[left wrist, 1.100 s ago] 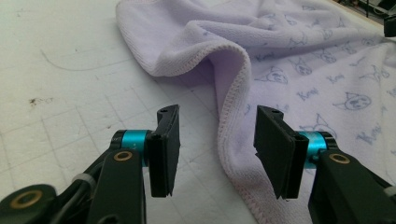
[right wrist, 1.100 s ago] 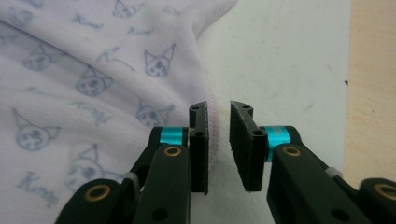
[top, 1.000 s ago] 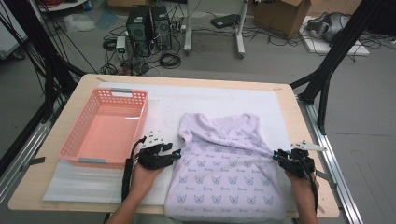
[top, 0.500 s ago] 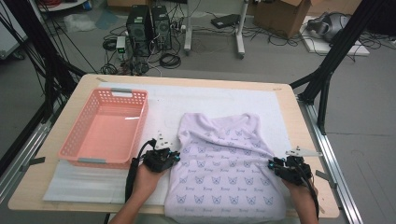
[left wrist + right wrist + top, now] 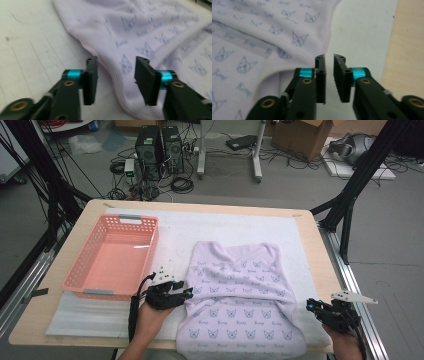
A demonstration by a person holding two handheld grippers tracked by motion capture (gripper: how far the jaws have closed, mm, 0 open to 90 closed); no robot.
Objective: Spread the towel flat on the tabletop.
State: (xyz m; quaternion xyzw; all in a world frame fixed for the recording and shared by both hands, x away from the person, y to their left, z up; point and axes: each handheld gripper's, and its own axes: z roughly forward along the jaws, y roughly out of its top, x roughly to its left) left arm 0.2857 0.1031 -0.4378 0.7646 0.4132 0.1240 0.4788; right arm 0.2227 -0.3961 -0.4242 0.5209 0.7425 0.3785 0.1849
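Note:
A pale lilac garment (image 5: 240, 295) printed with small cat faces lies spread on the white mat (image 5: 225, 227). My left gripper (image 5: 187, 291) rests at its left edge. In the left gripper view its jaws (image 5: 116, 62) have just been opening and stand apart astride the ribbed hem (image 5: 120, 82) without pressing it. My right gripper (image 5: 310, 305) is just off the garment's right edge near the table's front right corner. In the right gripper view its jaws (image 5: 329, 58) have been closing to a narrow gap over bare mat, with nothing between them and the cloth (image 5: 262, 37) to their left.
A pink plastic basket (image 5: 107, 292) stands on the left of the mat, close behind my left hand. Bare wooden table (image 5: 310, 240) borders the mat on the right. Computers and cables lie on the floor beyond the far edge.
My right gripper has drawn back off the garment's right side toward the near right corner. My left hand has stayed at the left hem.

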